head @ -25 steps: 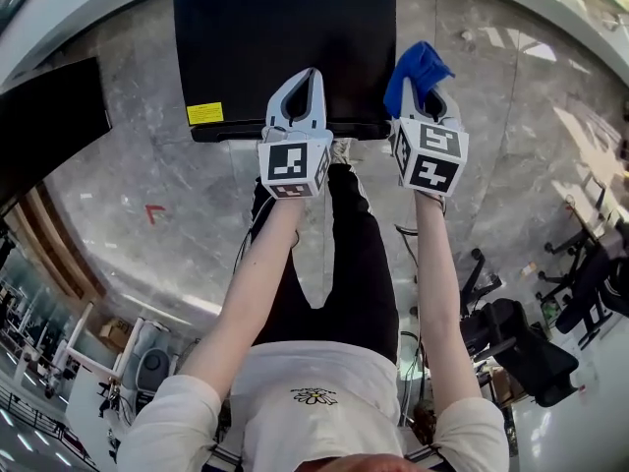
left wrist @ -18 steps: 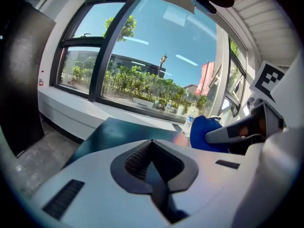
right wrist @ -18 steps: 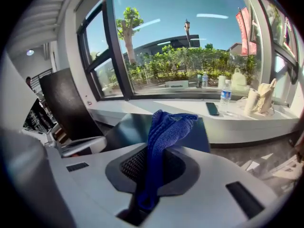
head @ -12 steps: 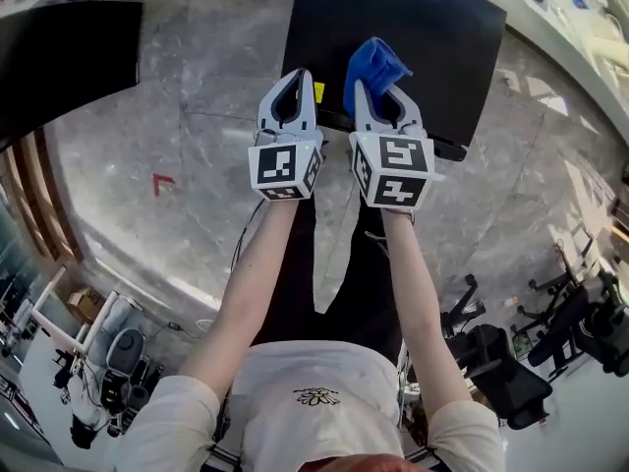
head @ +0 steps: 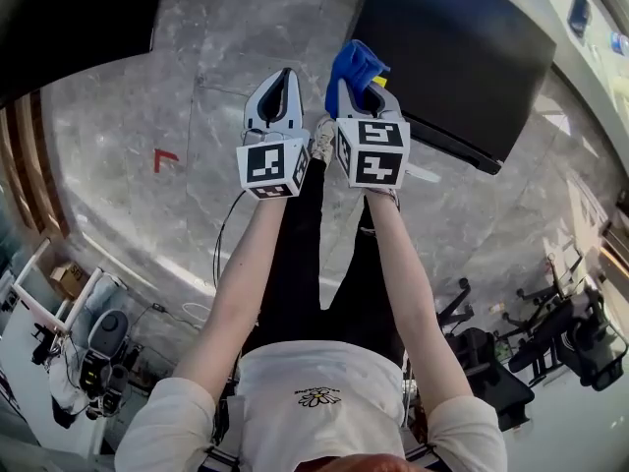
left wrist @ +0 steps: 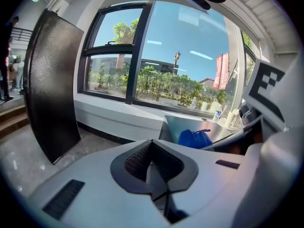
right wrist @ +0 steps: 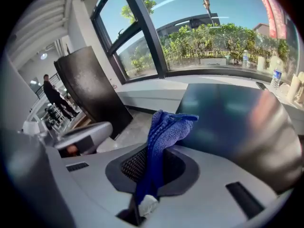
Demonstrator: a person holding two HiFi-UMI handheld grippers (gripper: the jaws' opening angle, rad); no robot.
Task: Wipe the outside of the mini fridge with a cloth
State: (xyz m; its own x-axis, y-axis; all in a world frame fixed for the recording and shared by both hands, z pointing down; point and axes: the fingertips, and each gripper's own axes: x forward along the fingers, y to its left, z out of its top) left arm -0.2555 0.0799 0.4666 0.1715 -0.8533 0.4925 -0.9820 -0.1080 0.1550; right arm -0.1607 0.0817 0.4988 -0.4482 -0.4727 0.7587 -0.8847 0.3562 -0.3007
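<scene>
The black mini fridge (head: 452, 57) stands on the floor at the upper right of the head view, and its dark top (right wrist: 232, 122) fills the right of the right gripper view. My right gripper (head: 356, 82) is shut on a blue cloth (head: 354, 62), held just off the fridge's left edge. The cloth (right wrist: 164, 127) sticks up from between the jaws. My left gripper (head: 278, 91) hangs beside it over the floor, shut with nothing in it. From the left gripper (left wrist: 152, 148) the cloth (left wrist: 194, 137) and fridge (left wrist: 213, 127) show to the right.
A second tall black cabinet (head: 69, 18) stands at the upper left, also seen as a dark slab (left wrist: 52, 84). The marble floor (head: 197, 87) lies between the two. Office chairs (head: 550, 332) and cables sit at the lower right. A person (right wrist: 52, 96) stands far off.
The fridge has slid from the centre to the right of the head view. Both grippers now hang left of it, closer together. The cloth stays in the right gripper.
</scene>
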